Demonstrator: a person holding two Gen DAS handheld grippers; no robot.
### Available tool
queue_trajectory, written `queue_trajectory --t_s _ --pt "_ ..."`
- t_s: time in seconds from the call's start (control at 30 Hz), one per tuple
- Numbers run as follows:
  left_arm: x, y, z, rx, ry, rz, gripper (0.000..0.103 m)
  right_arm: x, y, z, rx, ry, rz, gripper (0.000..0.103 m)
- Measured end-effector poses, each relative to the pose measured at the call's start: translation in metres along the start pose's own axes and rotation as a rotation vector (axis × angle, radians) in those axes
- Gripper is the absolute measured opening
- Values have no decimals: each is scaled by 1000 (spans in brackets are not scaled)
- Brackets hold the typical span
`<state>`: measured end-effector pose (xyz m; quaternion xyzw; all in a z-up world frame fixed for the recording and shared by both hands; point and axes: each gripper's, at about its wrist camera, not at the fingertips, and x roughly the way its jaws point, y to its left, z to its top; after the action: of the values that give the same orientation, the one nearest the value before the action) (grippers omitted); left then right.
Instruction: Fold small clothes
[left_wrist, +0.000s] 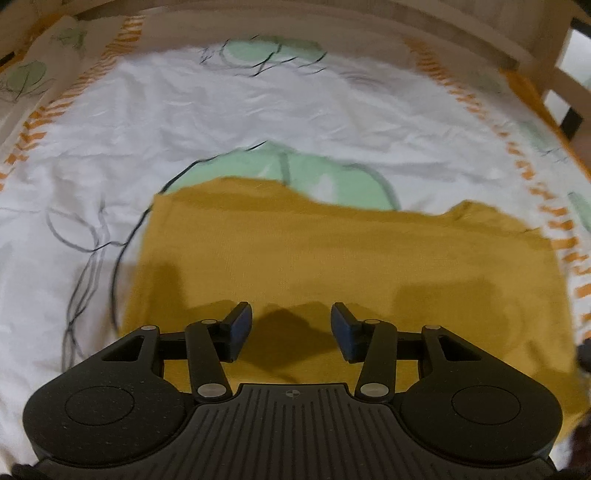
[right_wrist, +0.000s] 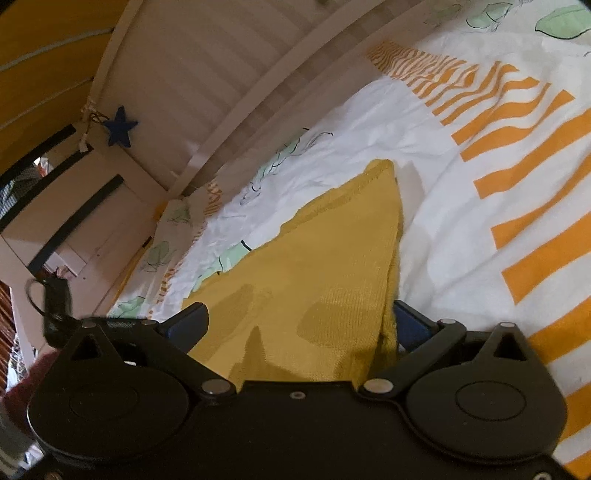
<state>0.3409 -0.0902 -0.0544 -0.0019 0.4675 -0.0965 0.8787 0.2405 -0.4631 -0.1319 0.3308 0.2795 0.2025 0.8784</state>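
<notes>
A mustard-yellow knit garment (left_wrist: 332, 258) lies flat on the white bed sheet (left_wrist: 221, 110), which is printed with green leaves and orange stripes. My left gripper (left_wrist: 291, 326) hovers over the garment's near part. Its blue-padded fingers (left_wrist: 240, 325) stand apart and hold nothing. In the right wrist view the same garment (right_wrist: 314, 258) runs away to a pointed corner. My right gripper (right_wrist: 297, 319) is wide open and low at the garment's near end. A doubled edge of the cloth lies between the jaws, close to the right pad (right_wrist: 406, 321); neither pad presses on it.
A pale wooden bed rail (left_wrist: 480, 33) curves around the far side, and a slatted panel (right_wrist: 207, 85) rises behind the bed. A blue star (right_wrist: 120, 127) hangs on a white cabinet at left. A dark object with a ring (right_wrist: 55, 306) sits at the left edge.
</notes>
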Motion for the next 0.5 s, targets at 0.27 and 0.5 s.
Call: queue_trajectory --t_s 0.27,0.5 --pt "19 -53 17 21 22 -17 46 -4 -3 -1 5 -11 19 103" --pt "41 -69 10 28 45 26 47 -3 -5 1 10 -12 29 103"
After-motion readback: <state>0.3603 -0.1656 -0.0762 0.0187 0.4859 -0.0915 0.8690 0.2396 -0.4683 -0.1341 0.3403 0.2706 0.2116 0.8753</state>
